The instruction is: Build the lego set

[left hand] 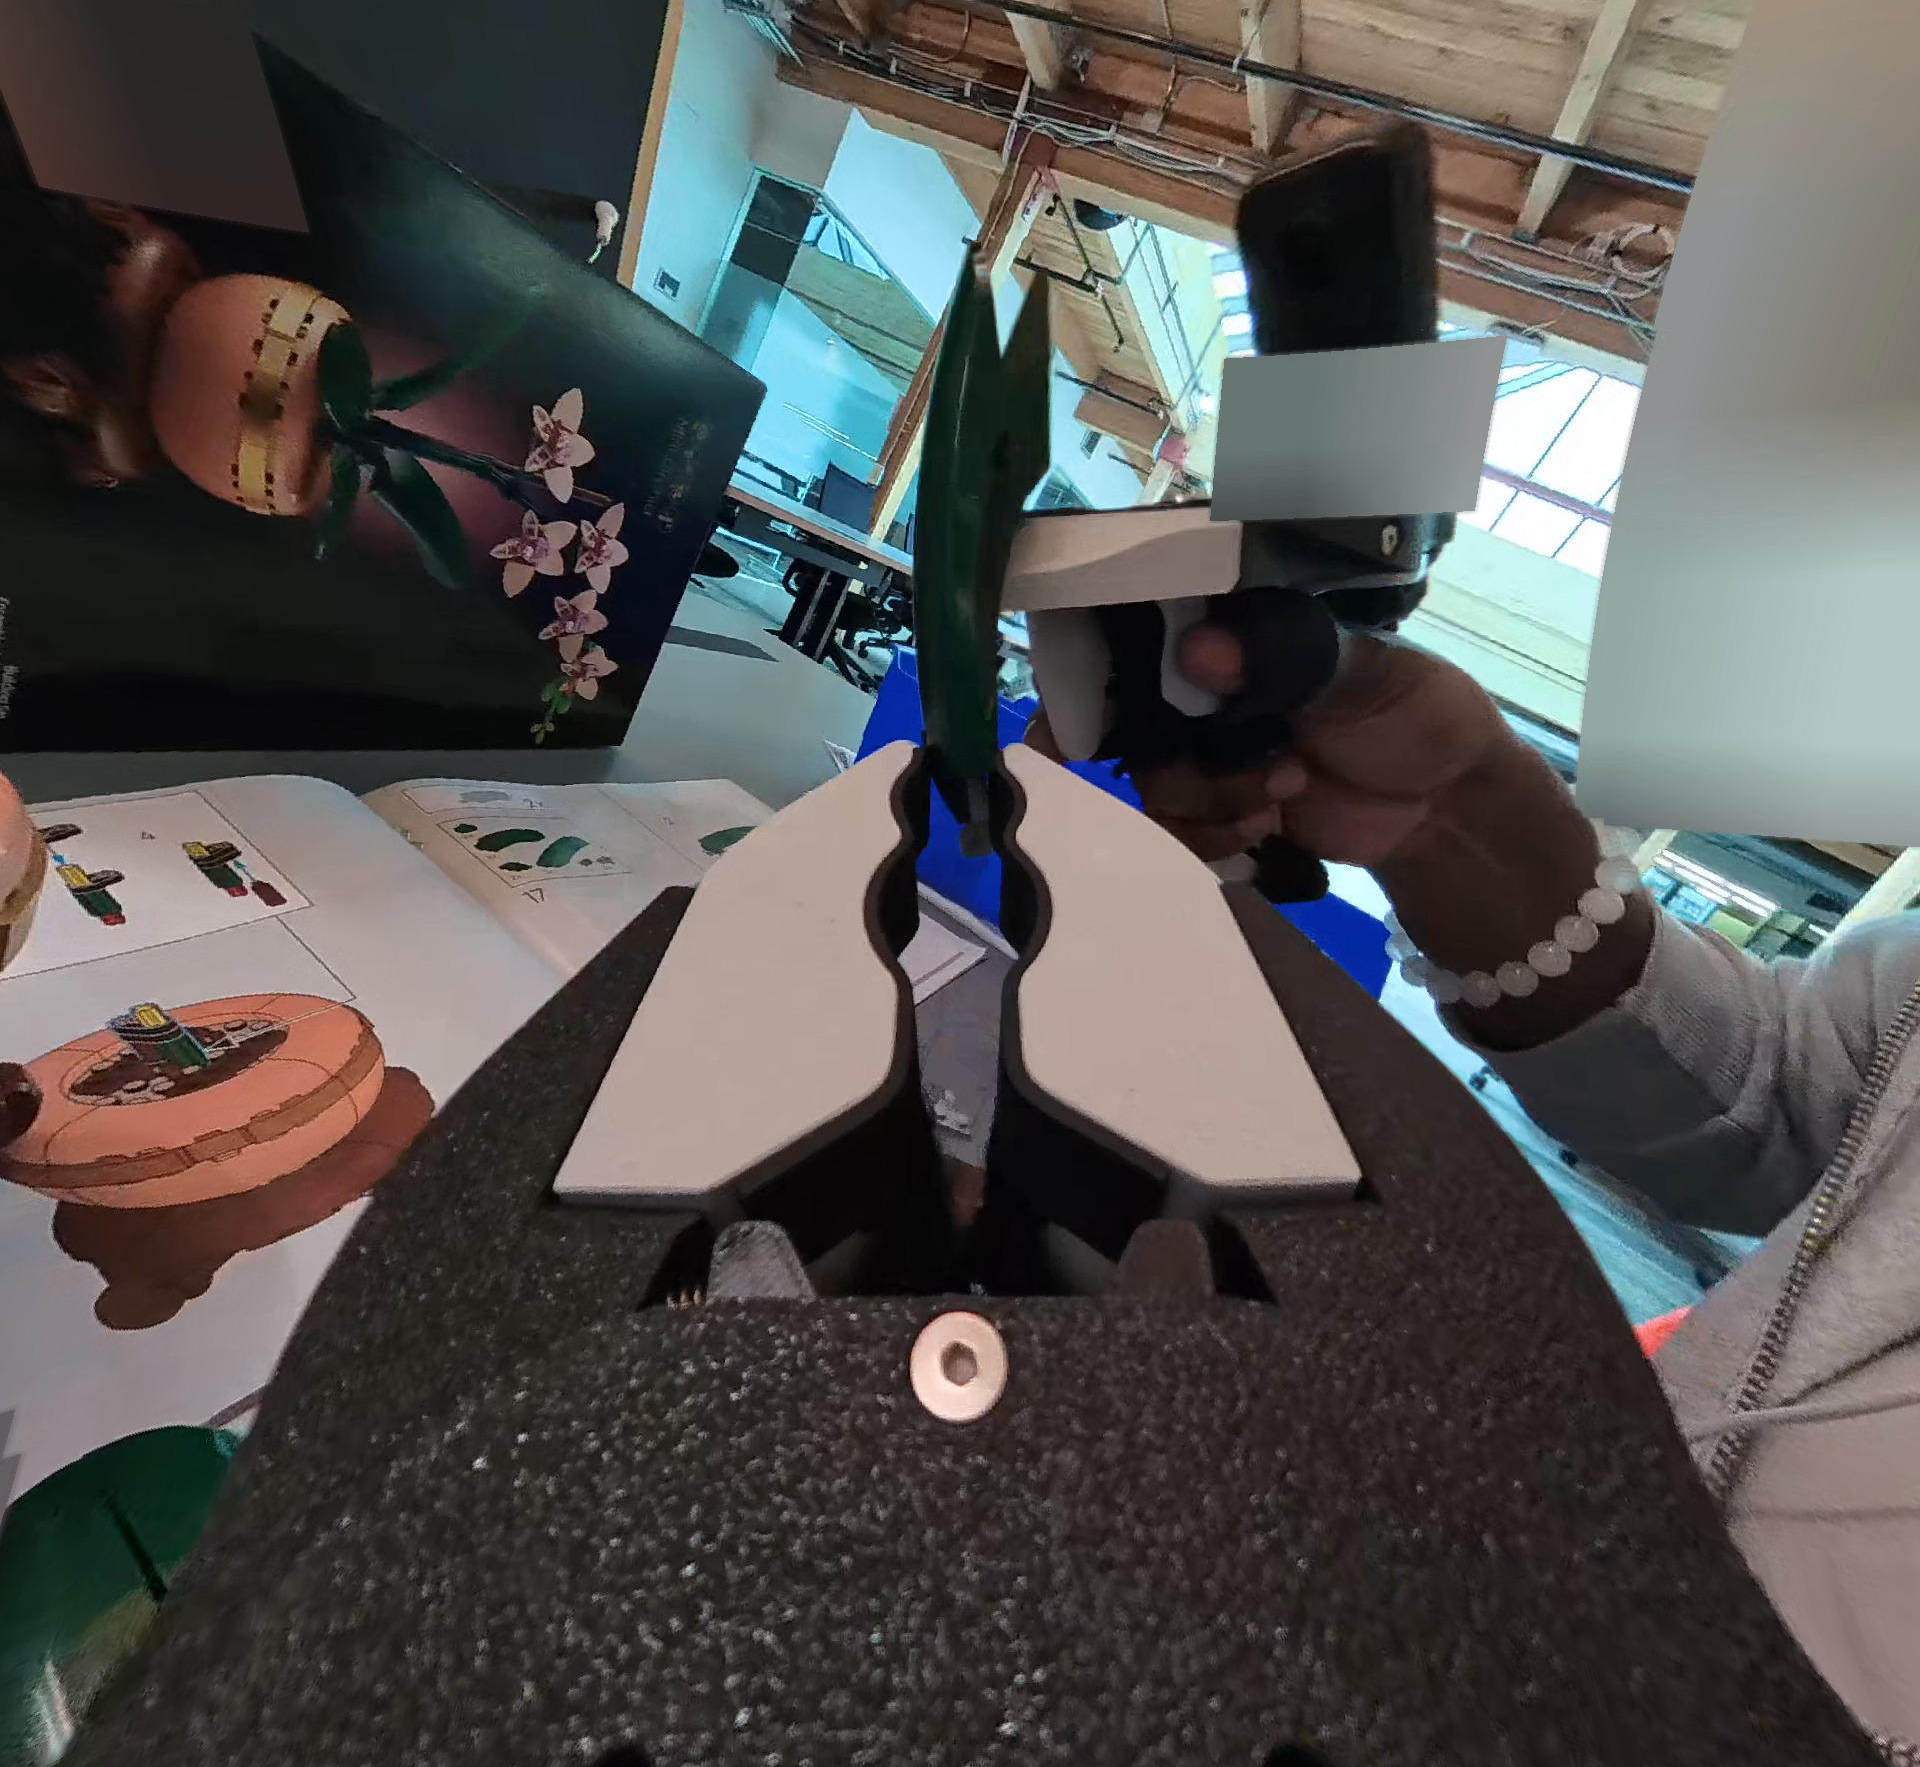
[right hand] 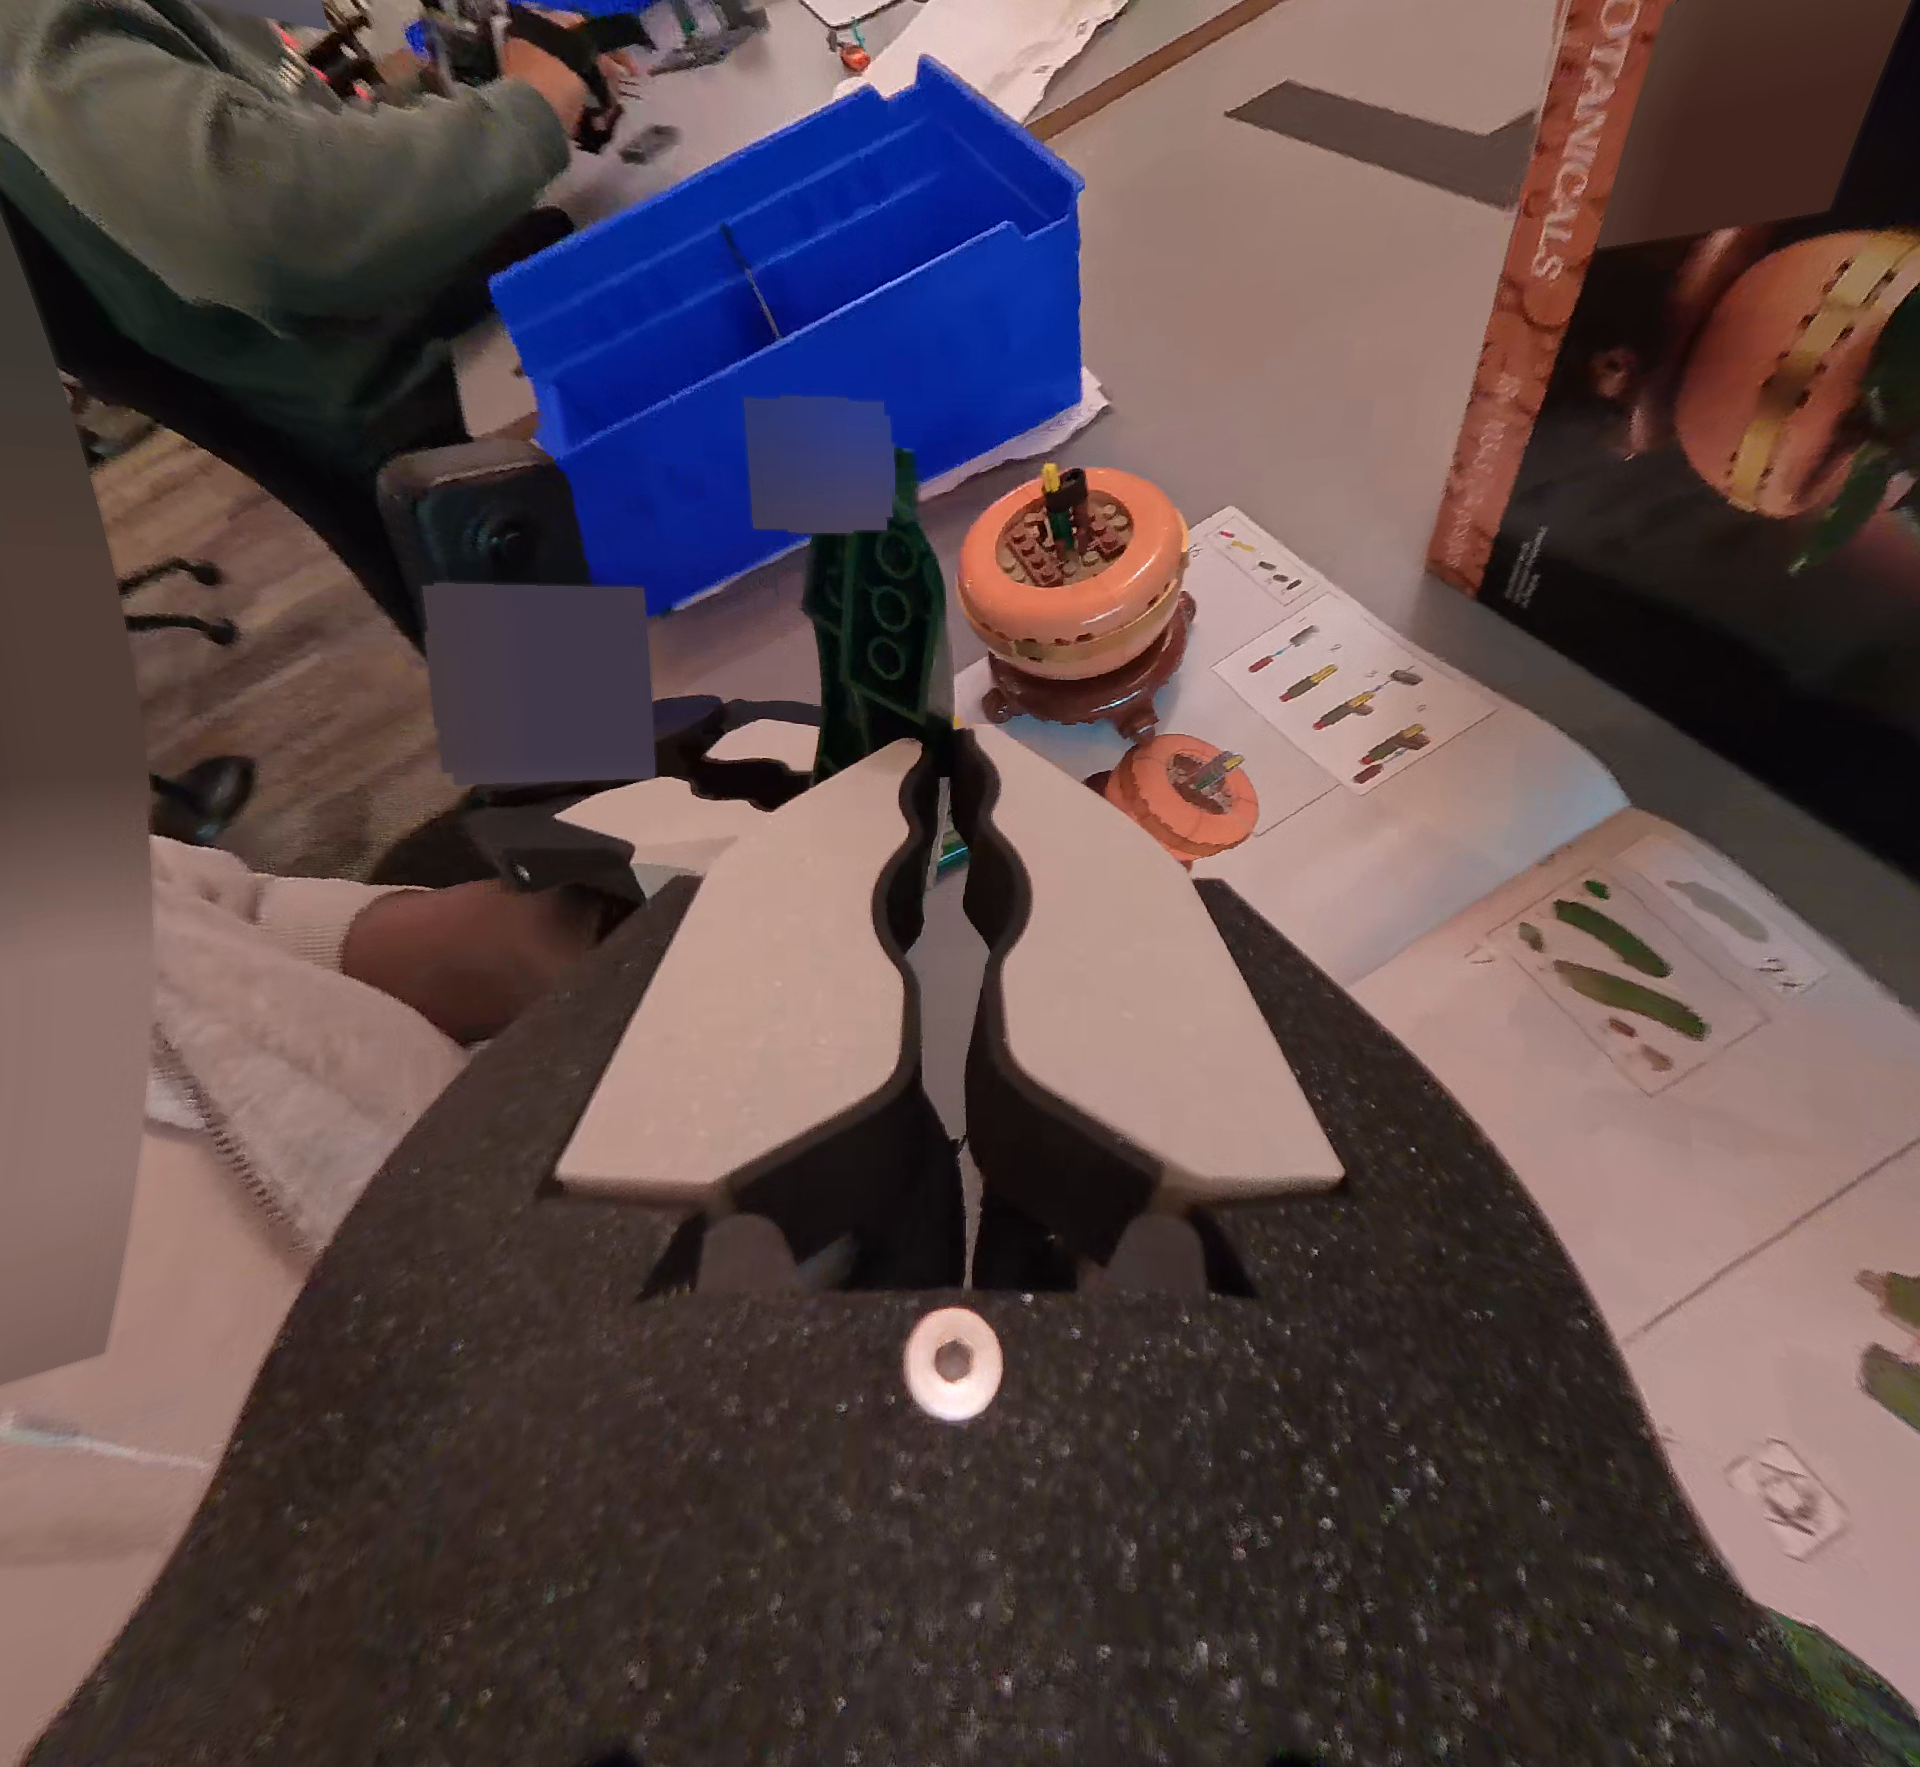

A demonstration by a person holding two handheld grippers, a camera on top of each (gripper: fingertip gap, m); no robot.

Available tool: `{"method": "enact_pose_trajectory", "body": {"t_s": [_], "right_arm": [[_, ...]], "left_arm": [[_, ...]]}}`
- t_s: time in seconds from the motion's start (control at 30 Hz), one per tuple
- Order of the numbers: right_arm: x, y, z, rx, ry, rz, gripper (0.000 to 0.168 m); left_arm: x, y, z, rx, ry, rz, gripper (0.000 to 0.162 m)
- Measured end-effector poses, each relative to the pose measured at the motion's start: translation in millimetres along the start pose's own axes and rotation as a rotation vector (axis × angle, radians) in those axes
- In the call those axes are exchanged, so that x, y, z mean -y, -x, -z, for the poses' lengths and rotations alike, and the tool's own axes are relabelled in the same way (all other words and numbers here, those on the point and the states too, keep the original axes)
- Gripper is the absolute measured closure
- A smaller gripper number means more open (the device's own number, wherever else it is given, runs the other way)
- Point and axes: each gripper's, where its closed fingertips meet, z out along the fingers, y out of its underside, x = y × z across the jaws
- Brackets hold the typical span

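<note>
Grey worktop (right hand: pixel 1299 346) carries the open instruction booklet (right hand: pixel 1558 938). Left gripper (left hand: pixel 961 782) has its jaws clamped on a dark green leaf piece (left hand: pixel 961 512) held upright; right gripper (right hand: pixel 940 782) pinches another leaf piece (right hand: pixel 878 647). Only the right wrist view shows the peach pot model (right hand: pixel 1070 574) beyond, a blue bin (right hand: pixel 831 346) far left and the lettered set box (right hand: pixel 1683 367) right; the left shows timber ceiling beams (left hand: pixel 1351 3).

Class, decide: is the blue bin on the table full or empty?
Mostly empty: the blue bin shows bare blue floor and a divider; its near compartment is hidden by the front wall.
</note>
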Motion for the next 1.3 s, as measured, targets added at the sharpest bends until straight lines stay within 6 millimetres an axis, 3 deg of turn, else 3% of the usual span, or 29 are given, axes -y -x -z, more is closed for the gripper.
{"method": "enact_pose_trajectory", "body": {"t_s": [0.17,0.33,0.43,0.53,0.67,0.9,1.1,1.17,1.2,1.3], "right_arm": [[1.0,1.6,-1.9,-0.112,-0.014,0.111,0.166],[0.3,-0.9,-2.6,-0.12,-0.071,0.053,0.166],[-10.1,1.8,-9.6,-0.098,-0.049,0.025,0.166],[-8.1,4.6,-10.8,-0.063,-0.103,-0.023,0.166],[-16.8,-1.2,-15.2,-0.056,-0.104,-0.068,0.166],[-24.9,-13.1,-20.7,0.022,-0.044,-0.159,0.166],[-25.5,-25.0,-17.5,0.02,-0.083,-0.22,0.166],[-21.8,-41.9,-8.2,-0.061,-0.123,-0.198,0.166],[-19.5,-49.3,-1.0,-0.09,-0.146,-0.195,0.166],[-25.4,-48.7,11.1,-0.049,-0.141,-0.246,0.166]], "left_arm": [[-1.2,2.4,0.4,0.007,0.0,0.009,0.153],[-2.8,2.6,-0.7,0.018,0.009,-0.031,0.153],[-0.2,0.1,-1.7,0.003,0.001,-0.028,0.135],[6.4,4.0,-1.1,0.016,-0.02,-0.022,0.153],[-1.4,7.8,0.6,-0.001,0.017,0.058,0.153],[-10.2,16.9,-1.9,-0.09,0.073,0.378,0.152],[-11.4,19.9,-4.9,-0.077,0.064,0.425,0.15],[-11.7,22.5,-1.2,-0.087,0.058,0.45,0.147],[-10.7,24.6,0.3,-0.084,0.049,0.469,0.154],[-6.9,34.7,5.9,-0.017,0.031,0.456,0.155]]}}
